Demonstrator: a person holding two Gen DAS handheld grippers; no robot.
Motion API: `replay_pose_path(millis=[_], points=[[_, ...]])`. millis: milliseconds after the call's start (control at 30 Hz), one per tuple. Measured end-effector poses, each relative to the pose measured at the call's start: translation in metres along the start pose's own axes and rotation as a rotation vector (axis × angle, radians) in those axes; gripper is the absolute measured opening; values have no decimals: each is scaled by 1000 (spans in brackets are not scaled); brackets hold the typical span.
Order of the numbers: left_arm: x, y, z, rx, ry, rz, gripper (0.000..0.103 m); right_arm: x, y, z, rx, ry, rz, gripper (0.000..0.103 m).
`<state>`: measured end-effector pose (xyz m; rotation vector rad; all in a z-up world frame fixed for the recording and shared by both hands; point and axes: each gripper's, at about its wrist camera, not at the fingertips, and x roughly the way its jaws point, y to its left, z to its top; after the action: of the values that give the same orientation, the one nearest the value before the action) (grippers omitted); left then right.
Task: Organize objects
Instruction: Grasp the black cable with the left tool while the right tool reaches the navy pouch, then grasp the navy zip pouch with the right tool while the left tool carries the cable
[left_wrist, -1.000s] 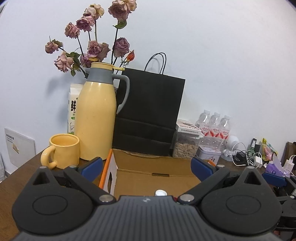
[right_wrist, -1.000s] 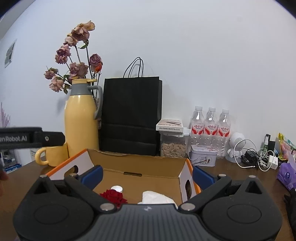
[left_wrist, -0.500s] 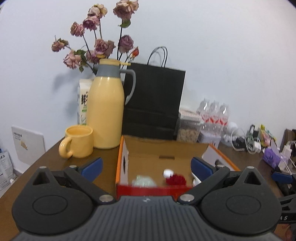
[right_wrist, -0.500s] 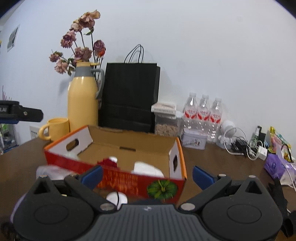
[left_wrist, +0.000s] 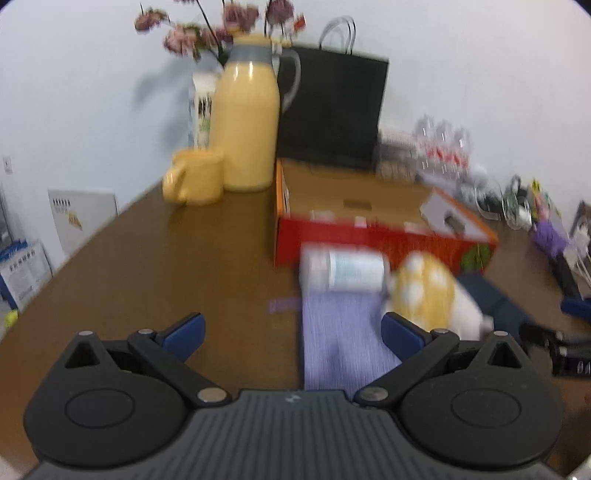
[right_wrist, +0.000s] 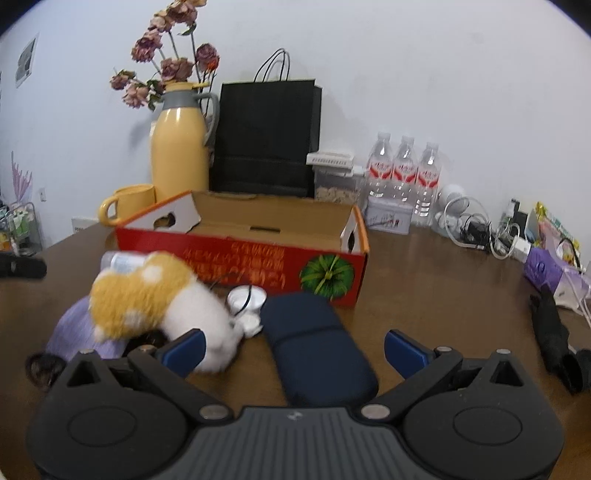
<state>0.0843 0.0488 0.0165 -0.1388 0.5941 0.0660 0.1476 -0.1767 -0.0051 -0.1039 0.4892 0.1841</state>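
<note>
A red cardboard box (right_wrist: 258, 258) with an open top stands mid-table; it also shows in the left wrist view (left_wrist: 369, 236). In front of it lie a yellow and white plush toy (right_wrist: 159, 299), a white bottle (left_wrist: 343, 267) on its side, a purple cloth (left_wrist: 340, 332), a dark blue case (right_wrist: 317, 347) and a small white item (right_wrist: 246, 299). My left gripper (left_wrist: 291, 328) is open and empty above the purple cloth. My right gripper (right_wrist: 293, 345) is open and empty above the dark blue case.
A yellow thermos (right_wrist: 181, 144), a yellow mug (right_wrist: 129, 203), dried flowers (right_wrist: 166, 70) and a black paper bag (right_wrist: 267, 136) stand behind the box. Water bottles (right_wrist: 404, 173), a tin (right_wrist: 388, 218), cables (right_wrist: 476, 229) and a black umbrella (right_wrist: 554, 332) are at the right.
Both grippers have pulled back from the box and tilted down. The items on the table in front of the box have come into view. Both stay open.
</note>
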Motion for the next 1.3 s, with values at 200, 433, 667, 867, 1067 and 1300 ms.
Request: replay_pose_path(millis=[200, 433, 667, 867, 1067, 1300], points=[[-4, -15, -37, 27, 56, -46, 103, -7, 5, -16, -2, 36, 6, 103], [10, -37, -53, 43, 54, -11, 103, -10, 5, -26, -2, 61, 10, 103], [16, -44, -61, 47, 26, 42, 60, -8, 3, -31, -1, 79, 15, 103], [9, -43, -63, 54, 21, 11, 53, -6, 1, -34, 1, 88, 16, 103], [-3, -34, -64, 55, 1, -7, 52, -4, -2, -34, -5, 92, 6, 103], [-14, -17, -50, 7, -42, -17, 51, 7, -14, -21, -48, 96, -9, 103]])
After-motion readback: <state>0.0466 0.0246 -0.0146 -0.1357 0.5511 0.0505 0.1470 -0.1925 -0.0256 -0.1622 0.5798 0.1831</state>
